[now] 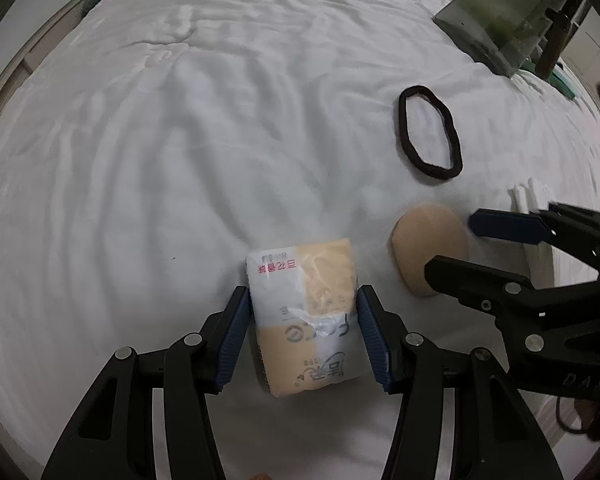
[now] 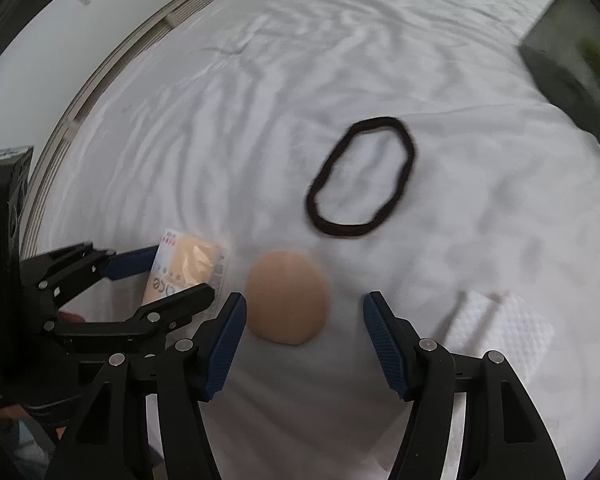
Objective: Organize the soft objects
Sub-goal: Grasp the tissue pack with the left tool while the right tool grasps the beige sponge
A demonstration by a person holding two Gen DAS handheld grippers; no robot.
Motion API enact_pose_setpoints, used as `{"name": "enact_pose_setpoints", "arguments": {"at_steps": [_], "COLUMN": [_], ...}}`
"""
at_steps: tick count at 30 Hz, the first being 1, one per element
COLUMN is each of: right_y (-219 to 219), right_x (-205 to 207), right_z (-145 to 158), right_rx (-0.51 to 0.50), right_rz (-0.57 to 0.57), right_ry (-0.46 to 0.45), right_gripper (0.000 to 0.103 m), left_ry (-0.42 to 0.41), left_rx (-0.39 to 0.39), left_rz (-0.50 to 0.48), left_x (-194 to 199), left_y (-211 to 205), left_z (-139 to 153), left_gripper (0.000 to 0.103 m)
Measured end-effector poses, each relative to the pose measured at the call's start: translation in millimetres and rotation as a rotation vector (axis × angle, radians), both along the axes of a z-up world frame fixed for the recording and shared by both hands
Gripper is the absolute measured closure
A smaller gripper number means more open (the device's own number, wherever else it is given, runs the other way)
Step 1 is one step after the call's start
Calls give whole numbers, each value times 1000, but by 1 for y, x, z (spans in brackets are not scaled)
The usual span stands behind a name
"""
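On the white bed, the left claw squeezes a light, squashy tissue pack by its sides, while the right claw gapes around a soft sponge

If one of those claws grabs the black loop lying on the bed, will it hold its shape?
Probably not. The black loop is thin and lies unevenly on the sheet, so it likely droops when lifted. It looks light, and being flat, it shouldn't roll.
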State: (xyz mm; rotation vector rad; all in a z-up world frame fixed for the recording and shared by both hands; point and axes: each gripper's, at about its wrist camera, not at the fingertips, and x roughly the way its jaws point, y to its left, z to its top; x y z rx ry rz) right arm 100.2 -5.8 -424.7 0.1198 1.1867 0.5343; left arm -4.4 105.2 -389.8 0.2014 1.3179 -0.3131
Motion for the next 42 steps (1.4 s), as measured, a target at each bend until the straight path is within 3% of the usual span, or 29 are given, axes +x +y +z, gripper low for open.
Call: {"name": "enact_pose_setpoints", "arguments": {"at_steps": [9, 18, 27, 29, 42], "right_y": [22, 39, 25, 22, -12], "right_x": [14, 17, 13, 10, -3], "right_z": [-14, -20, -15, -14, 14], "right_rx": [-22, -150, -136, -119, 17], "right_rz": [34, 22, -9, -16, -24], "right_ry": [29, 17, 28, 30, -7], "right_gripper": [45, 64, 85, 95, 98], "left_ry": [22, 25, 26, 25, 1], "left_rx": [0, 13, 11, 12, 29], "left_rz": [-21, -38, 6, 21, 36], "left_x": [3, -1, -2, -2, -9], "left_y": [20, 16, 6, 6, -16], "left_z": [-6, -9, -13, -13, 5], "left_gripper": [54, 54, 55, 57, 59]}}
